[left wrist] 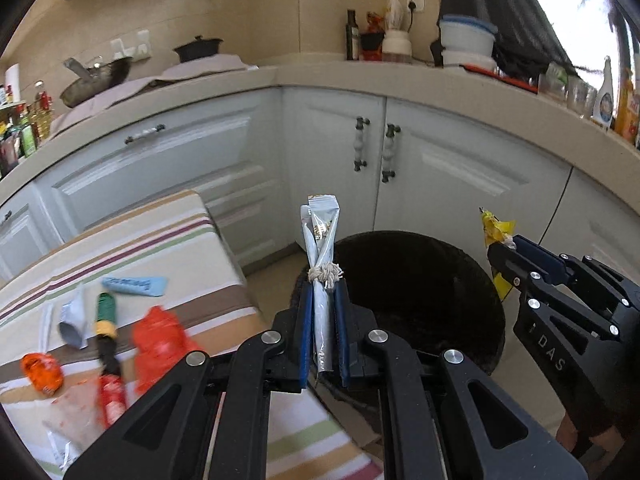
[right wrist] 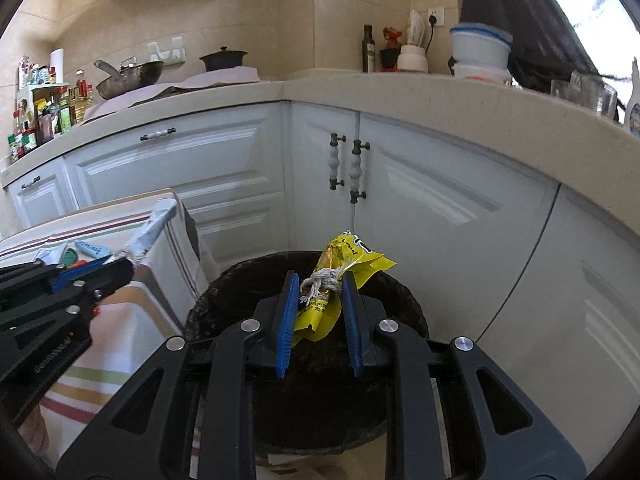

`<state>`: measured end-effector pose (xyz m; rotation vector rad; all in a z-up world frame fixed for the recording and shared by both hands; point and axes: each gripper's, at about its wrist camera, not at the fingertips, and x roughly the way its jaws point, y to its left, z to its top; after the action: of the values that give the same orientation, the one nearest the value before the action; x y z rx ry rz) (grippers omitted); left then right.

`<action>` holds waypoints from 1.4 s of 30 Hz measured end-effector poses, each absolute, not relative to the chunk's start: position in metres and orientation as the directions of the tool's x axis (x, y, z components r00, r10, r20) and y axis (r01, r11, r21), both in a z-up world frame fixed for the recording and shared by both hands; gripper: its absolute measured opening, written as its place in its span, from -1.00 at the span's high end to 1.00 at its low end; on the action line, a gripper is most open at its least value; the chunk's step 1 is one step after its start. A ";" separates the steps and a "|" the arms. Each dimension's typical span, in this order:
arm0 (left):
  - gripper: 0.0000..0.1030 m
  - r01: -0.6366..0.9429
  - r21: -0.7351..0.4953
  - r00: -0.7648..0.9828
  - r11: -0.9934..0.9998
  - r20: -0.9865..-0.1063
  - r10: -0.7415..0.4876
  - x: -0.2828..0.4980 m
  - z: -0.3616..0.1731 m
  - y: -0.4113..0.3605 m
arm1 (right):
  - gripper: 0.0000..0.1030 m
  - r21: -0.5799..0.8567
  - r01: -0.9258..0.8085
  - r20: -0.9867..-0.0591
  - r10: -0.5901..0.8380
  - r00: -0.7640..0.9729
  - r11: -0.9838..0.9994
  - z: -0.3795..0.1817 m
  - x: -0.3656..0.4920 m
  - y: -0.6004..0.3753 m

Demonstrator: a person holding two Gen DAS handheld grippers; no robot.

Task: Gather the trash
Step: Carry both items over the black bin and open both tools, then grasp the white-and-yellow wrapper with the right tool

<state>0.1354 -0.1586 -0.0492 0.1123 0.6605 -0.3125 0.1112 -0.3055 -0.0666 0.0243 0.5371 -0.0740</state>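
My left gripper is shut on a silver-grey wrapper that stands upright, at the near left rim of a dark round trash bin. It also shows in the right wrist view. My right gripper is shut on a crumpled yellow wrapper held above the bin. The right gripper with the yellow wrapper shows in the left wrist view over the bin's right rim.
A striped tablecloth to the left carries several pieces of trash: a blue wrapper, a red wrapper, an orange wrapper, a grey wrapper. White cabinets stand behind the bin.
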 end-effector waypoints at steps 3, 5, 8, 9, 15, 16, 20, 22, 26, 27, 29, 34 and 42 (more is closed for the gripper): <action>0.71 0.327 0.001 0.721 0.945 -0.647 -0.248 0.150 -0.058 -0.170 | 0.52 0.026 0.068 -0.537 -0.044 0.843 0.997 -0.076 0.128 -0.313; 0.51 0.325 0.006 0.708 0.946 -0.664 -0.239 0.160 -0.063 -0.176 | 0.16 0.034 0.083 -0.543 -0.051 0.838 0.996 -0.082 0.136 -0.318; 0.17 0.319 0.005 0.705 0.948 -0.670 -0.234 0.165 -0.065 -0.180 | 0.06 0.040 0.098 -0.551 -0.060 0.832 0.994 -0.088 0.144 -0.323; 0.13 0.318 0.004 0.707 0.948 -0.667 -0.234 0.164 -0.064 -0.179 | 0.06 0.038 0.106 -0.553 -0.067 0.830 0.994 -0.089 0.145 -0.324; 0.11 0.291 0.018 0.735 0.957 -0.644 -0.211 0.157 -0.055 -0.170 | 0.04 0.055 0.134 -0.543 -0.083 0.835 0.989 -0.083 0.137 -0.323; 0.11 0.285 0.015 0.739 0.959 -0.640 -0.209 0.153 -0.052 -0.165 | 0.04 0.055 0.135 -0.541 -0.084 0.837 0.989 -0.081 0.135 -0.322; 0.11 0.264 0.024 0.759 0.964 -0.622 -0.192 0.139 -0.041 -0.148 | 0.03 0.062 0.131 -0.525 -0.079 0.847 0.989 -0.068 0.119 -0.310; 0.11 0.246 0.029 0.769 0.969 -0.615 -0.176 0.128 -0.036 -0.134 | 0.03 0.062 0.124 -0.517 -0.074 0.853 0.990 -0.062 0.109 -0.300; 0.11 0.190 0.028 0.785 0.981 -0.605 -0.134 0.106 -0.028 -0.097 | 0.03 0.062 0.097 -0.509 -0.052 0.859 0.993 -0.053 0.090 -0.276; 0.11 0.176 0.029 0.788 0.984 -0.603 -0.123 0.102 -0.027 -0.089 | 0.03 0.063 0.086 -0.507 -0.042 0.861 0.994 -0.051 0.085 -0.268; 0.11 0.133 0.035 0.798 0.990 -0.597 -0.086 0.090 -0.025 -0.067 | 0.03 0.061 0.068 -0.508 -0.027 0.861 0.996 -0.050 0.077 -0.255; 0.11 0.040 0.042 0.802 0.998 -0.597 -0.006 0.065 -0.025 -0.019 | 0.03 0.064 0.006 -0.519 0.029 0.854 0.998 -0.050 0.059 -0.217; 0.11 -0.107 0.054 0.784 0.993 -0.609 0.117 0.034 -0.034 0.050 | 0.03 0.053 -0.106 -0.546 0.118 0.829 0.993 -0.057 0.040 -0.155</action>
<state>0.0343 0.0498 -0.0337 0.0169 0.6584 0.1208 0.0399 -0.1555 -0.0565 0.0206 0.5811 0.1191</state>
